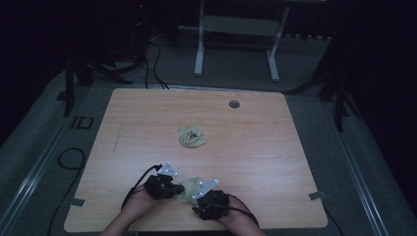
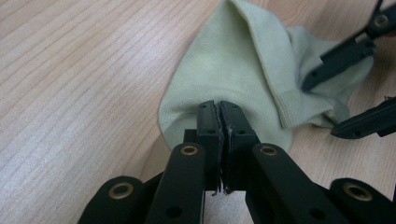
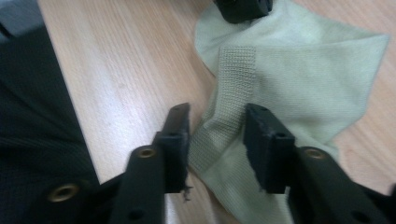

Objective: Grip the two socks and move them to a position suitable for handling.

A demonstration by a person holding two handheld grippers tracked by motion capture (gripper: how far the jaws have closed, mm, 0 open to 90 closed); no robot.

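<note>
1. Where the two grippers meet near the front edge of the wooden table (image 1: 255,147), a pale yellow-green sock (image 2: 233,70) lies crumpled between them; it is a soft knit with a ribbed cuff band (image 3: 236,74) folded over its body, and one end of it rises in a peak in the left gripper view.
2. A second pale green sock (image 1: 192,136) sits bunched in a loose ball near the middle of the table, well apart from both grippers.
3. From the high view the held sock is mostly covered by the grippers and their grey plates, so only a small patch shows; the room beyond the table is dark, and the person's forearms are cut off at the bottom edge.
4. The right gripper view is a little blurred, and a dark shape takes up its left side that I cannot identify.
5. The left gripper (image 2: 219,109) has its jaws pressed together on the edge of the sock, with the fabric pinched at their tips.
6. The right gripper (image 3: 217,119) has its jaws partly spread, one on each side of the ribbed cuff; the cuff lies between them, but the pads do not clearly press on it.
</note>
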